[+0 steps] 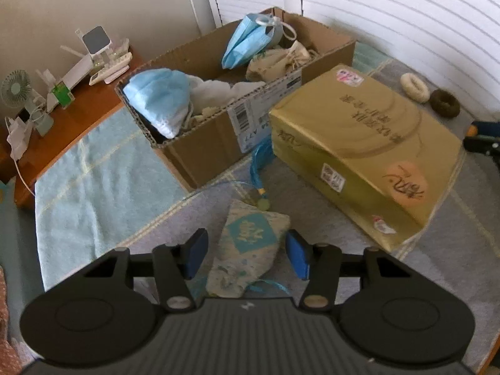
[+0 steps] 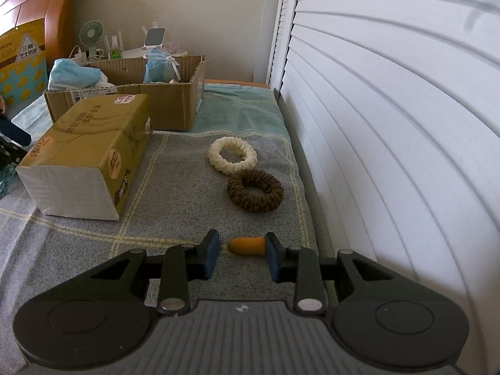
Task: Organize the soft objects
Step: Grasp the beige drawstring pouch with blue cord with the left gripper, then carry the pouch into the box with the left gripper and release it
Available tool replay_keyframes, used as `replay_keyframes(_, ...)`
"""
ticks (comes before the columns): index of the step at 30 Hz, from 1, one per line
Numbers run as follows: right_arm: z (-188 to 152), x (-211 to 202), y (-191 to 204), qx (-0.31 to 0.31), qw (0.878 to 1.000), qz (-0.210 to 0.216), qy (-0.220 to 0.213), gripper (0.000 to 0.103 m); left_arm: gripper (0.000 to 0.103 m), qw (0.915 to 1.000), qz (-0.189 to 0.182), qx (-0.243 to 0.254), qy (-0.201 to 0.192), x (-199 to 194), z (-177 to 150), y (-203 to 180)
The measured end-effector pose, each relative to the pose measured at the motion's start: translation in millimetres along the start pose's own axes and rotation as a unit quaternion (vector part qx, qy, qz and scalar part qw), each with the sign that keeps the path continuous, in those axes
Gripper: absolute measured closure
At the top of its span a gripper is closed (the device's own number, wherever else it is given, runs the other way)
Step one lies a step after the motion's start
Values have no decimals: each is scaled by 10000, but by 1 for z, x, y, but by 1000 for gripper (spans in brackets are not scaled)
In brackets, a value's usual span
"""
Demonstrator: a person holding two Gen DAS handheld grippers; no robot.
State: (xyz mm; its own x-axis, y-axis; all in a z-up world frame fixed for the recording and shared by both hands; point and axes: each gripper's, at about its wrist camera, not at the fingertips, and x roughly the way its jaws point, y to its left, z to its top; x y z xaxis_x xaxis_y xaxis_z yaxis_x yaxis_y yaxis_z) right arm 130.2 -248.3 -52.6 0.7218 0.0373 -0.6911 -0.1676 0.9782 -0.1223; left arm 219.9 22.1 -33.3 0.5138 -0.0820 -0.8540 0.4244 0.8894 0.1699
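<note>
You are bracketing the patterned pouch (image 1: 250,250) with the left gripper (image 1: 247,254), its jaws parted with gaps on both sides, not yet pressing. The pouch is lying on the grey blanket (image 1: 312,206), in front of the cardboard box (image 1: 200,156) of masks. Its blue tassel cord (image 1: 259,162) may be snagging or dragging if you lift. The right gripper (image 2: 240,257) is sitting with jaws narrowly apart around an orange earplug (image 2: 247,245), touching one pad only; it could be rolling away. The pouch's near end is hiding behind the gripper body.
</note>
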Motion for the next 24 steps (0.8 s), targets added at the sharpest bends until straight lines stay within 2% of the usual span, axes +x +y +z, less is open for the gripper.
replay_keyframes(3, 0, 0, 0, 8, 10000, -11, -6, 67, 51, 10000, -29, 8, 46, 2, 2, 0)
replay_keyframes(13, 1, -2, -1, 20, 10000, -58, -11, 75, 70, 9999, -109, 52, 95, 3, 2, -1)
replay_keyframes(24, 4, -22, -2, 89, 9998, -30, -199, 75, 72, 9996, -199, 56, -172, -33, 3, -5)
